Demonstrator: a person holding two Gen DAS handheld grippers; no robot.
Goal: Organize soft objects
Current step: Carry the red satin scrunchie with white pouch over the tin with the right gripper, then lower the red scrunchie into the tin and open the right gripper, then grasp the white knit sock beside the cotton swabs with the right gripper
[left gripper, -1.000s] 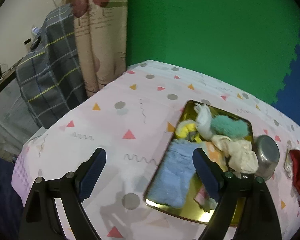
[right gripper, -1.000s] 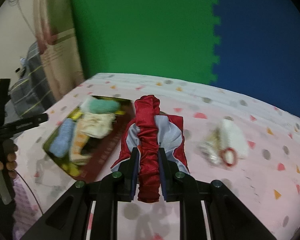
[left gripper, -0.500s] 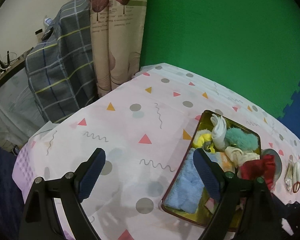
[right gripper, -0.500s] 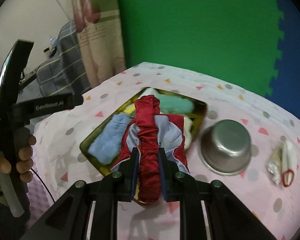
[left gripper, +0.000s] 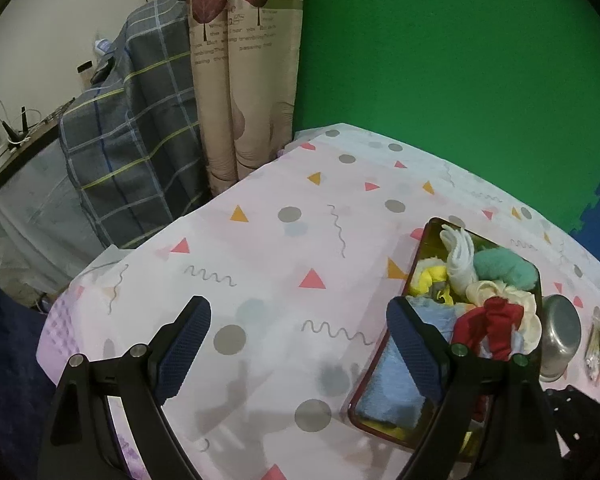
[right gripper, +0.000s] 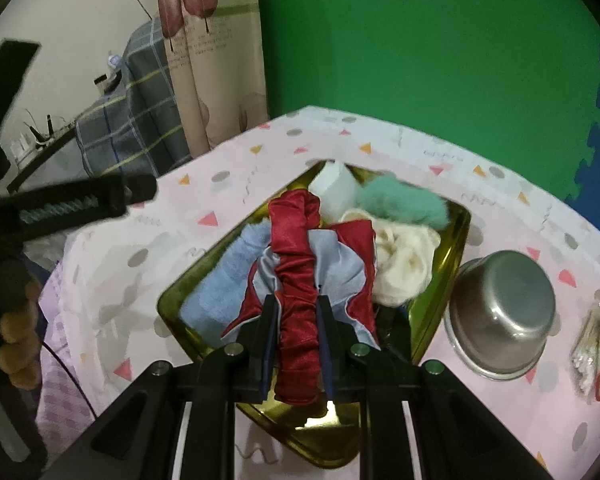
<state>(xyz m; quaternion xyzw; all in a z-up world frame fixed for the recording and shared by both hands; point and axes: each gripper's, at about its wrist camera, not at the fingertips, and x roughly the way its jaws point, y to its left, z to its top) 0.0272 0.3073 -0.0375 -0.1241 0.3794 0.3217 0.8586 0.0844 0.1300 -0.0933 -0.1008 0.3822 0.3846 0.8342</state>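
Red satin scrunchie carried over the tray for sorting

The right claw (right gripper: 298, 316) was clenched on the red satin scrunchie (right gripper: 296, 264) and held it above the gold tray (right gripper: 456, 236), seemingly to drop it among the soft things there: one blue towel (right gripper: 216, 280), one teal fluffy piece (right gripper: 400, 200), one cream cloth (right gripper: 404, 252). The left claw (left gripper: 296, 344) hung released over the bench (left gripper: 260, 240), likely waiting. One steel bowl (right gripper: 500, 304) stood just beside the tray
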